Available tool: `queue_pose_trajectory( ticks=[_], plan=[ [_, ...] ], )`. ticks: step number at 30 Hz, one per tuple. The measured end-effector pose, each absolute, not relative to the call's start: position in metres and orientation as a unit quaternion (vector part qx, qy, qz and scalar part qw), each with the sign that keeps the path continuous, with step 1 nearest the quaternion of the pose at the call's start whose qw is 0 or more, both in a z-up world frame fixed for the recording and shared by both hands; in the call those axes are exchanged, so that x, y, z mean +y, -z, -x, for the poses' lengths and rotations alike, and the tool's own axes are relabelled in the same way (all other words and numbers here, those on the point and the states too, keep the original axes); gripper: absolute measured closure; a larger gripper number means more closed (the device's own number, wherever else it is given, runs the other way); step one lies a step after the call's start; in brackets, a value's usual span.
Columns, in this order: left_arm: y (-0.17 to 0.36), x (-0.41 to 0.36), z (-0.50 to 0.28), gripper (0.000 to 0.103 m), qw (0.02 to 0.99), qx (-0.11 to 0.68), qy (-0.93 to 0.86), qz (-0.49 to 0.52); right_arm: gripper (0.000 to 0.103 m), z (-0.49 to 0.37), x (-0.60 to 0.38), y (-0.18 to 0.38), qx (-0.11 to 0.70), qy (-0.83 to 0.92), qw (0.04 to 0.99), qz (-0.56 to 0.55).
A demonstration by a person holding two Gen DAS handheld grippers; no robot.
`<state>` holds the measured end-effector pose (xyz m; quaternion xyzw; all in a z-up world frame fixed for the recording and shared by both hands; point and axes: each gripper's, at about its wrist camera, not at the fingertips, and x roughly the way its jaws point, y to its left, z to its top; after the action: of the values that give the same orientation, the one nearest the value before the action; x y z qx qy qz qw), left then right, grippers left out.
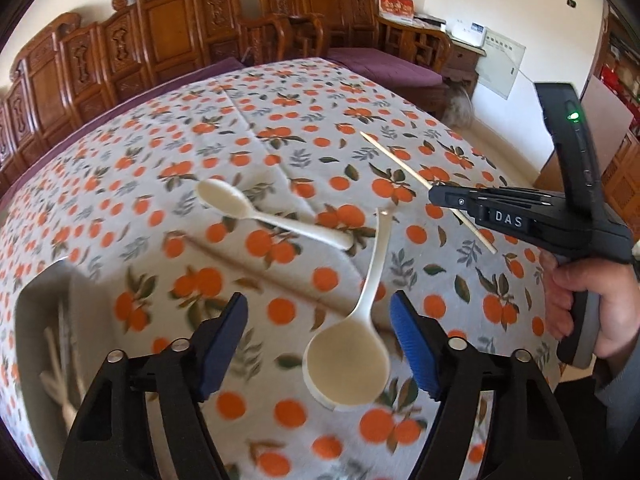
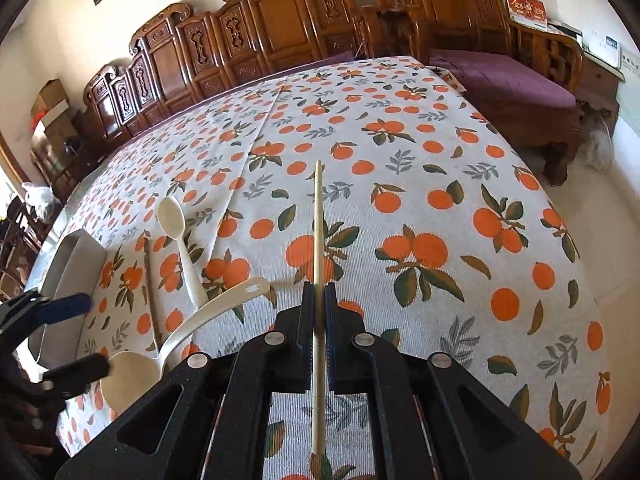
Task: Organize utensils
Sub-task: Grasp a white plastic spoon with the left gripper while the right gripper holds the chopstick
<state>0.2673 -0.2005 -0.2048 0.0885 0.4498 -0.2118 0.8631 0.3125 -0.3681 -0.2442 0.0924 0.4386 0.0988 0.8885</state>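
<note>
My left gripper (image 1: 320, 340) is open above the orange-print tablecloth (image 1: 280, 120). The bowl of a large white ladle (image 1: 346, 364) lies between its blue pads (image 1: 412, 348), close to the right one, and nothing is pressed. A smaller white spoon (image 1: 248, 208) lies beyond it, with a dark chopstick (image 1: 260, 266) blurred on the cloth. My right gripper (image 2: 319, 304) is shut on a pale chopstick (image 2: 318, 220) that points straight ahead over the cloth. The right wrist view also shows the ladle (image 2: 132, 372), the spoon (image 2: 176, 224), the dark chopstick (image 2: 150, 288) and the left gripper (image 2: 80, 340).
An open grey box (image 1: 40, 320) with several pale sticks inside sits at the table's left edge, also seen as the box (image 2: 68, 272). Carved wooden chairs (image 2: 280, 24) line the far side. A purple-cushioned bench (image 2: 512, 80) stands off the right corner.
</note>
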Motion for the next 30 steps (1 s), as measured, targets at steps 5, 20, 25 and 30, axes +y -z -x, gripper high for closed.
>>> queue_pose_trajectory(
  ticks=[5, 20, 25, 30],
  plan=[
    [0.22, -0.222, -0.28, 0.046, 0.851, 0.462, 0.23, -0.095, 0.097, -0.315, -0.373, 0.245, 0.438, -0.102, 0.888, -0.101],
    [0.224, -0.236, -0.277, 0.095, 0.833, 0.483, 0.249, -0.1, 0.097, -0.313, -0.359, 0.245, 0.442, -0.11, 0.886, -0.087],
    [0.208, -0.223, -0.263, 0.095, 0.841, 0.475, 0.238, -0.099, 0.097, -0.308, -0.346, 0.242, 0.441, -0.116, 0.887, -0.073],
    [0.192, -0.203, -0.245, 0.095, 0.852, 0.464, 0.223, -0.095, 0.097, -0.304, -0.329, 0.246, 0.45, -0.123, 0.883, -0.051]
  ],
)
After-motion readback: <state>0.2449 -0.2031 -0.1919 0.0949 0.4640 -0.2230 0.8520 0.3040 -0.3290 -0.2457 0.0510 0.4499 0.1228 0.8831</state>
